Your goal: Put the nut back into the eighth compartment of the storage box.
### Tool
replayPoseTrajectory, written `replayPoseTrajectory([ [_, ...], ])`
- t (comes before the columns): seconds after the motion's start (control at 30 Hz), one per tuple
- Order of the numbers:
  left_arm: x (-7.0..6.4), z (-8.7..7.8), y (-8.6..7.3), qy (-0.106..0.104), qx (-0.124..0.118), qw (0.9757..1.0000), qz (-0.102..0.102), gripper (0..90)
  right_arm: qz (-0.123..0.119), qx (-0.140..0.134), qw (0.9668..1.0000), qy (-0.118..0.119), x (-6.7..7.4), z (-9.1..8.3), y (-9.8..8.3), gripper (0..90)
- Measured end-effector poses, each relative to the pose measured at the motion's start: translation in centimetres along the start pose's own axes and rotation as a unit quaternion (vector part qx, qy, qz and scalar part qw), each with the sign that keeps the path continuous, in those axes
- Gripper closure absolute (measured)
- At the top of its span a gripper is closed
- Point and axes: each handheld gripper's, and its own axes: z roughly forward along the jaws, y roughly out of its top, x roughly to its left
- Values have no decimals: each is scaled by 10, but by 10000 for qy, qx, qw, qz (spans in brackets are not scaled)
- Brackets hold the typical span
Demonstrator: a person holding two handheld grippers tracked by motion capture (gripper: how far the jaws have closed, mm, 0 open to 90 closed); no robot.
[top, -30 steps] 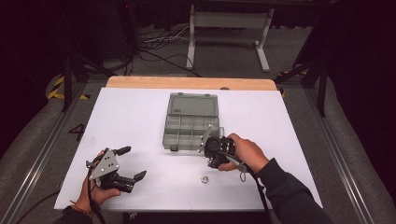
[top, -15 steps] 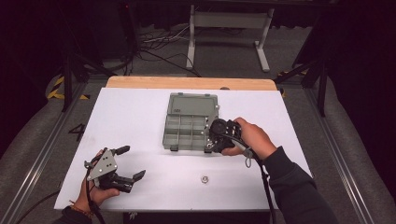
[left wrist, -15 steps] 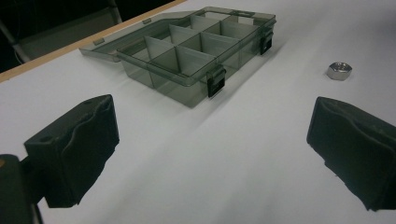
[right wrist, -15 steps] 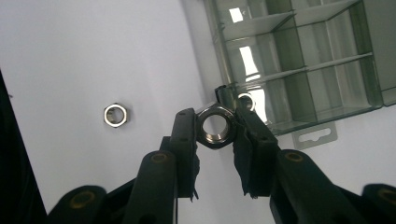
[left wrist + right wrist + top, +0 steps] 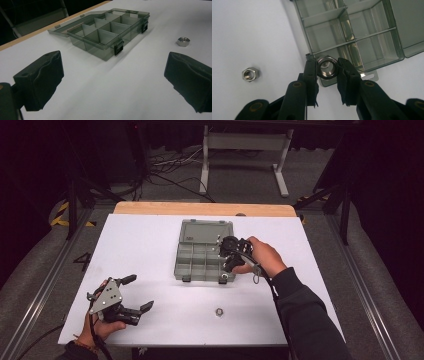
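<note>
Right gripper view: right tool (image 5: 327, 68) clamped on a hex nut (image 5: 326, 67), hovering over the organizer box (image 5: 352, 37) at its near corner compartment. Could drop outside the box if released early. Beyond the box, left tool (image 5: 131, 293) open, idle on the tabletop (image 5: 150, 245); spare nut (image 5: 218, 311) nearby.

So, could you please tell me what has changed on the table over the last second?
The right gripper, shut on a hex nut, has travelled from the table's near side up to the organiser box, near its right front corner. The left gripper, fingers open, the box and the loose nut stayed put.
</note>
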Motion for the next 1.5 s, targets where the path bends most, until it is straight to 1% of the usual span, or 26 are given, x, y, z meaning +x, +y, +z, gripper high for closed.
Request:
replayPoseTrajectory([
  [0.03,0,0,0,-8,7,10000,8,30,19,70,10000,-48,-3,3,2,704],
  [0.1,0,0,-1,-22,25,10000,9,30,114,49,9999,-2,-9,7,5,704],
  [0.13,0,0,-1,-22,25,10000,9,29,144,84,9999,-2,-12,10,7,704],
  [0.17,0,0,-1,-36,25,10000,11,29,144,84,9999,-2,-12,10,7,704],
  [0.2,0,1,-1,-46,42,10000,16,30,174,225,9996,-29,-14,16,9,704],
  [0.27,0,1,-2,-51,54,10000,23,30,161,271,9995,-32,-15,18,9,704],
  [0.33,0,1,-2,-65,48,10000,27,30,216,321,9992,-57,-17,25,9,704],
  [0.4,0,1,-2,-75,57,10000,7,29,231,341,9991,-46,-17,27,9,704],
  [0.43,0,1,-2,-76,62,9999,34,29,241,390,9989,-98,-18,29,8,704],
  [0.47,0,1,-2,-77,57,10000,23,29,248,430,9987,-95,-19,30,8,704],
  [0.57,0,2,-2,-107,81,9999,17,30,271,416,9988,-61,-19,34,9,704],
  [0.67,0,2,-2,-115,83,9999,18,30,243,470,9986,-34,-19,37,9,703],
  [0.8,0,2,-2,-124,79,9999,8,30,292,501,9983,-79,-20,42,11,703],
  [0.93,0,3,-2,-125,113,9999,21,30,310,517,9982,-72,-21,46,12,703],
  [0.97,0,3,-3,-129,124,9998,25,30,311,556,9979,-68,-21,49,14,703],
  [1.1,0,3,-3,-149,127,9998,34,30,308,605,9976,-117,-20,51,15,703],
  [1.2,0,4,-3,-145,129,9998,23,30,331,598,9976,-98,-21,52,14,702],
  [1.4,0,3,-3,-159,157,9997,31,30,337,613,9975,-137,-21,53,14,700],
  [1.5,0,4,-3,-159,141,9998,29,30,360,572,9976,-130,-22,52,13,691],
])
